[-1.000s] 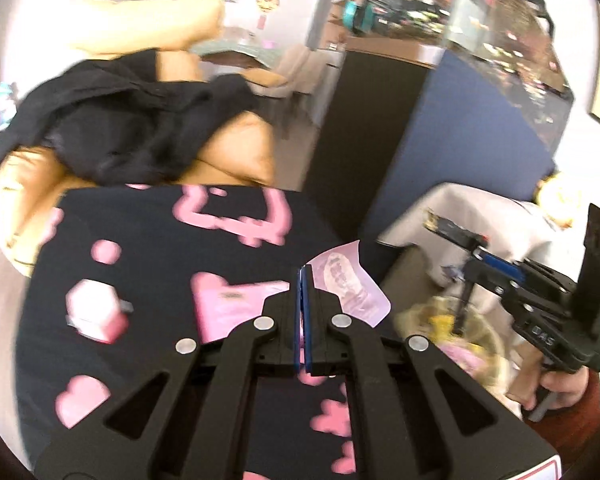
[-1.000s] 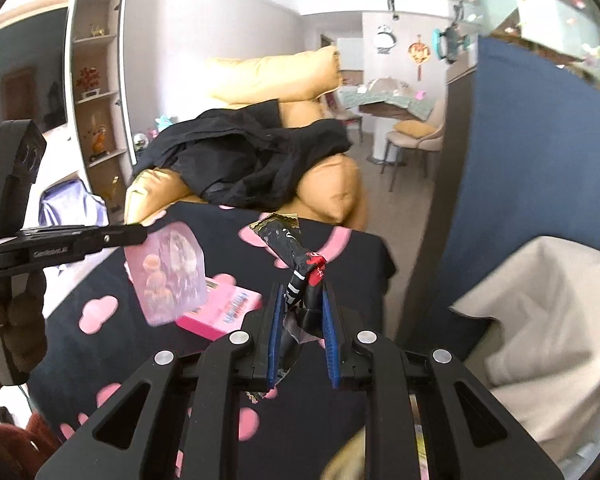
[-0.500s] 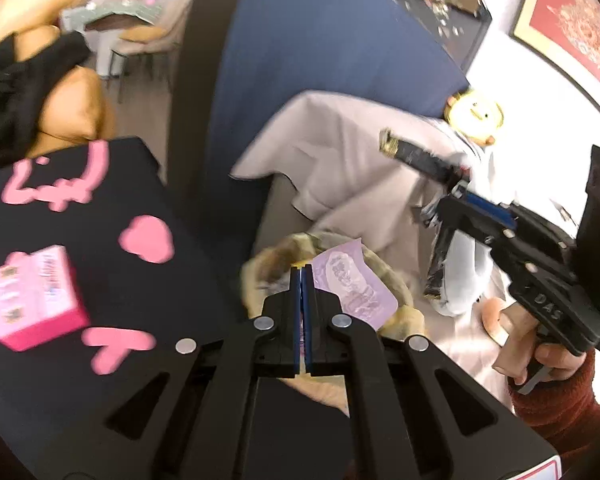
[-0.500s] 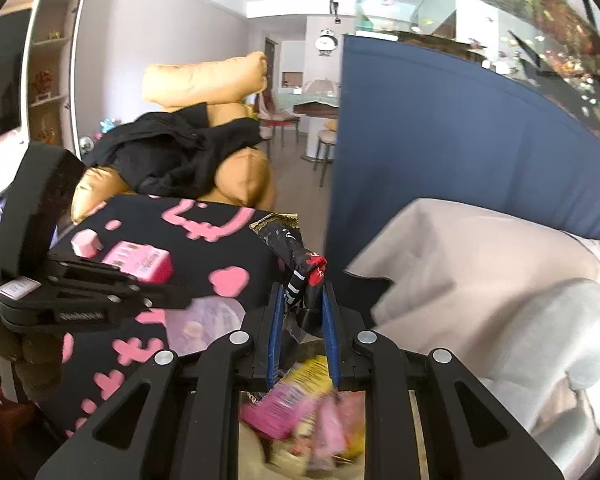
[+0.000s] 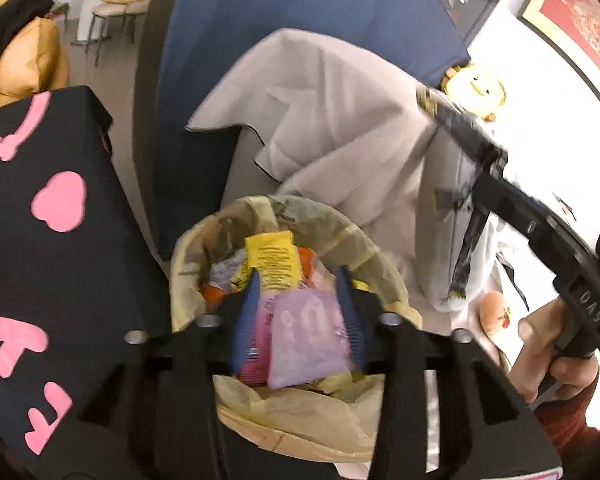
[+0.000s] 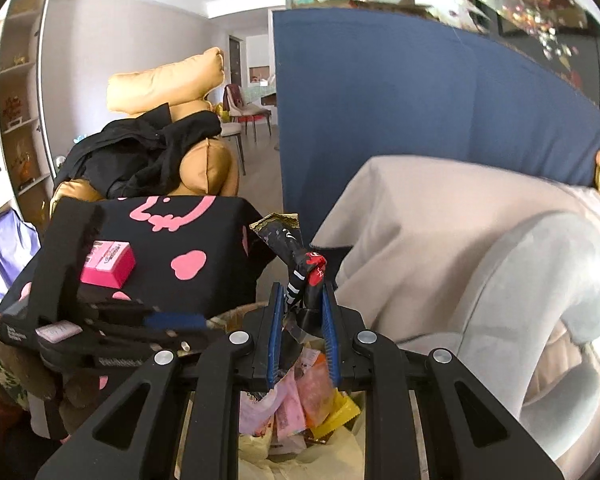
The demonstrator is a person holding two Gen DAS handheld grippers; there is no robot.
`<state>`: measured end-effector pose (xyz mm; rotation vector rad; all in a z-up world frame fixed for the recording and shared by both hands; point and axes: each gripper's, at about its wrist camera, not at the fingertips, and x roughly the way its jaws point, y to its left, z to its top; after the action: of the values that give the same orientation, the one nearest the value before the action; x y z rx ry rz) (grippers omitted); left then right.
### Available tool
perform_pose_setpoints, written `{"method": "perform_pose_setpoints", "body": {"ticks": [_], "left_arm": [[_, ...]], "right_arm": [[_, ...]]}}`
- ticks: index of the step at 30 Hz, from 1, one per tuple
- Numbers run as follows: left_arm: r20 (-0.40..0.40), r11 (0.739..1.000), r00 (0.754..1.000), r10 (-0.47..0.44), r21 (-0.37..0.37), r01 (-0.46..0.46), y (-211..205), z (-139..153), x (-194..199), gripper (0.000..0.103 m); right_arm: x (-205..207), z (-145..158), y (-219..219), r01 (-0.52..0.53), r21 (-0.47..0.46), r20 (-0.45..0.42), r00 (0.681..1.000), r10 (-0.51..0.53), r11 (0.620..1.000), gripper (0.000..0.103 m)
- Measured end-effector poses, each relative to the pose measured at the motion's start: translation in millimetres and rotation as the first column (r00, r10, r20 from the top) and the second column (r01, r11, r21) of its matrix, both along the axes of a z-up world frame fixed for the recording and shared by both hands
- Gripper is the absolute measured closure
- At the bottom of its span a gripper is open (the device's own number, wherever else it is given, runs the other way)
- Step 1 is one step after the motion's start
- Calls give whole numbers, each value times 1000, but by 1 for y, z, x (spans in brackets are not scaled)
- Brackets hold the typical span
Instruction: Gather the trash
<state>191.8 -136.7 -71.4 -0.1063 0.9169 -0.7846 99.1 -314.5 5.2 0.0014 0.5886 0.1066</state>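
Beside the black table [image 5: 60,264] the lined bin [image 5: 376,268] sat below both grippers. My left gripper [image 5: 298,312] hung spread, a lilac wrapper [image 5: 308,344] loose between its fingers; my right gripper [image 6: 300,320] clamped a black wrapper [image 6: 296,256], which might snag or miss the bin

Glossy crinkled foil wrapper [image 6: 290,248], thin translucent plastic bin liner [image 5: 300,412] (yellowish), matt grey cloth [image 5: 340,120]

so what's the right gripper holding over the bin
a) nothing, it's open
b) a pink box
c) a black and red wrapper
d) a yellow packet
c: the right gripper is shut on a crumpled black and red wrapper sticking up between its blue pads, above the trash bin; the pink box sits on the black table.
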Motion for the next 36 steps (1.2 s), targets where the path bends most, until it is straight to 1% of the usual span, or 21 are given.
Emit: {"method": "perform_pose_setpoints", "body": {"ticks": [3,5,8,11,13,15,16,17,18,19,20,21,22,24,26,27,28,29,30,33,36], "left_arm": [[42,998,997,57,35,-59,12,6,-3,61],[79,995,993,83,46,-87,26,14,-11,48],[120,991,987,107,66,-115,47,22,-25,41],[135,982,980,144,105,-159,69,28,-40,35],[148,973,975,167,134,-187,81,32,-51,33],[171,961,963,208,147,-234,96,37,-64,32],[184,955,955,231,146,-259,102,39,-69,29],[204,946,944,260,144,-291,111,42,-77,24],[221,938,935,279,144,-314,117,43,-84,22],[246,926,920,306,148,-347,125,45,-93,20],[258,920,912,318,147,-363,129,45,-99,19],[270,912,903,335,147,-382,133,45,-106,19],[278,905,894,351,146,-400,138,44,-112,19],[281,888,877,389,140,-438,147,40,-122,19],[271,871,867,419,150,-468,155,37,-127,19],[275,861,857,435,152,-486,159,38,-129,19],[283,853,848,448,150,-501,162,41,-132,19],[298,842,834,465,142,-521,166,45,-136,19],[308,837,824,475,132,-532,169,48,-141,19],[315,837,817,482,109,-536,177,55,-152,19],[322,835,813,485,108,-540,183,58,-160,19]], "right_arm": [[2,-10,-1,-5,28,-25,1000,6,1000,84],[3,-19,1,-13,38,-45,999,15,999,84],[6,-32,7,-29,49,-80,996,33,998,84],[10,-49,13,-34,62,-120,992,41,997,84],[13,-62,15,-27,81,-150,988,39,996,84],[14,-74,16,-12,102,-169,985,29,995,83],[14,-79,16,-4,113,-181,983,24,994,82],[15,-83,16,4,120,-192,981,19,993,82],[16,-88,16,14,132,-207,978,14,991,82],[16,-94,15,26,145,-229,973,8,989,81],[15,-97,15,36,150,-240,971,1,988,79],[14,-99,15,48,149,-244,970,-11,988,72],[10,-100,16,60,142,-236,971,-25,988,68],[5,-98,18,77,125,-224,974,-48,989,62],[1,-93,20,94,101,-212,975,-71,990,61],[-2,-90,20,100,100,-206,975,-77,990,61],[-7,-85,21,101,113,-198,977,-77,988,61],[-12,-80,22,98,125,-190,979,-74,987,61],[-18,-75,24,96,135,-179,981,-71,986,61],[-42,-60,38,95,154,-142,987,-73,984,61],[-61,-50,54,67,181,-123,991,-45,981,60]]}}
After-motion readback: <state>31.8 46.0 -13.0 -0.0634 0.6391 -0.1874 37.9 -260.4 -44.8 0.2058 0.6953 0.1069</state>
